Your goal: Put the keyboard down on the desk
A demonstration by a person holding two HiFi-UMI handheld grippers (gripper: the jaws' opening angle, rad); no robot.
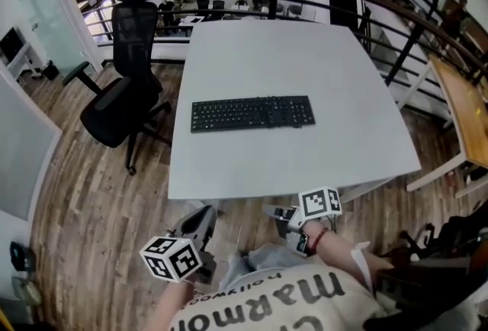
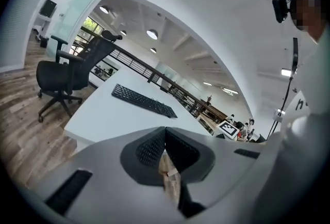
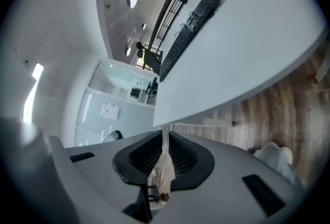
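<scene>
Black keyboard (image 1: 252, 113) lies flat on the white desk (image 1: 290, 162), well ahead of both sets of fingers and touching neither. The left gripper (image 2: 165, 132) has its fingers (image 2: 150, 149) clenched together on nothing. The right gripper (image 3: 164, 136) is likewise closed to a sliver, with only floor showing through the slit. Both sit off the desk's near edge, close to the person's body. By this view the put-down looks complete: the keyboard rests squarely with no grip on it, and nothing seems left but to stay clear.
</scene>
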